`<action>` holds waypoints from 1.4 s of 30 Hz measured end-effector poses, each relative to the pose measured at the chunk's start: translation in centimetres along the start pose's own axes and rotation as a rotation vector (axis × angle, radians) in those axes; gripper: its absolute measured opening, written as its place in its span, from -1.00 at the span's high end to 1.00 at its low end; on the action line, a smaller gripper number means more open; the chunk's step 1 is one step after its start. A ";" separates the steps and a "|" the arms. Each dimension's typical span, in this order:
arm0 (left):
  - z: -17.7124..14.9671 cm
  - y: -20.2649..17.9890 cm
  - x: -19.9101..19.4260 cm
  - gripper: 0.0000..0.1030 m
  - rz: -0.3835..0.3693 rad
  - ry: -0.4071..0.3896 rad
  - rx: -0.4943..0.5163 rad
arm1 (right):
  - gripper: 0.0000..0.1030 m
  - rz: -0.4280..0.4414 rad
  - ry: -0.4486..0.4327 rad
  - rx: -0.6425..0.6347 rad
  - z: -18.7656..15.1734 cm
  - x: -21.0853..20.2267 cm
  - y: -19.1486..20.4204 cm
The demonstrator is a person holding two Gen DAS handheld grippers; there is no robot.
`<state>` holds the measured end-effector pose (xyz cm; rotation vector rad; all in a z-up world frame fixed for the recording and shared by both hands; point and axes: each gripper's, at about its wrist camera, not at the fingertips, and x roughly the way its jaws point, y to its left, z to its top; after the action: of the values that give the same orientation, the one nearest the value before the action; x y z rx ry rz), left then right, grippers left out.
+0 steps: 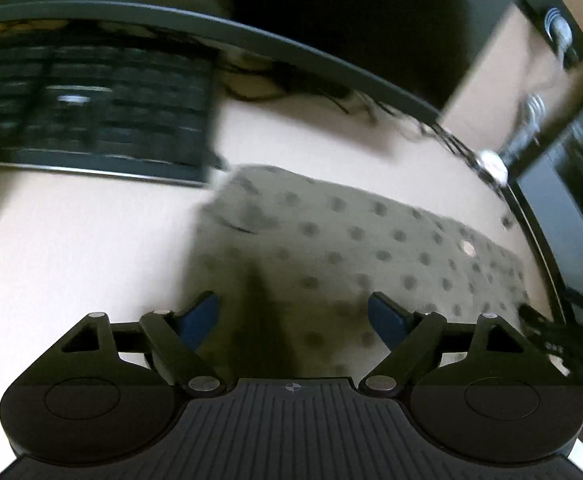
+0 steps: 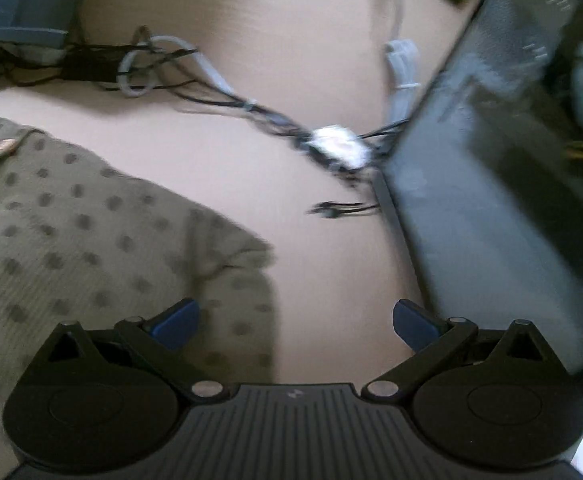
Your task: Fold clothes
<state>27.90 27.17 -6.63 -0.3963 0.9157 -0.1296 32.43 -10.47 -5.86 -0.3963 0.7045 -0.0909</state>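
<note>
Left wrist view
Step in hand: you appear to be between grasps on a fold, with both tools approaching the cloth; that is a judgement.
Left gripper (image 1: 294,320): jaws spread wide, blue pads bare, nothing between them. It hangs over the near part of the garment.
Garment (image 1: 351,248): olive-grey cloth with darker dots, lying in a long flat shape on the pale table (image 1: 71,248), running from centre toward 3 o'clock. One small pale button shows toward 3 o'clock.
Texture: soft, faintly ribbed weave; edges rounded, so probably doubled over already, though blur leaves that unsure.
Keyboard (image 1: 91,120): dark, hard and flat, at 10 o'clock, just clear of the cloth's far corner.

Right wrist view
Right gripper (image 2: 296,326): jaws likewise wide apart and holding nothing. Its left pad overlaps the cloth's edge; its right pad is over bare table.
Garment: fills 9 o'clock, its rounded corner reaching centre.
Cables (image 2: 251,108): thin dark and grey leads, tangled, from 11 to 2 o'clock, well apart from the cloth.
Dark case (image 2: 491,200): smooth, glossy panel at 3 o'clock.
Next move: you need each pad pair set on a cloth edge, pinching every layer at once.
</note>
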 end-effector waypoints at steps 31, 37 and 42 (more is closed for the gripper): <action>-1.8 -0.7 -4.3 0.60 -0.161 0.052 -0.060 | -1.00 0.694 -0.308 -0.263 0.6 -13.4 18.0; -0.2 -2.5 -4.6 0.60 -0.207 0.062 0.003 | -0.09 0.511 -0.343 -0.361 2.0 -11.4 24.3; 0.7 -1.7 -6.6 0.15 -0.228 -0.009 0.007 | 0.72 0.525 -0.255 -0.179 3.9 -10.8 21.0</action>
<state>24.54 27.66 -0.68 -0.4934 0.8589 -0.3393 25.65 12.43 -4.62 -0.3747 0.5465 0.5144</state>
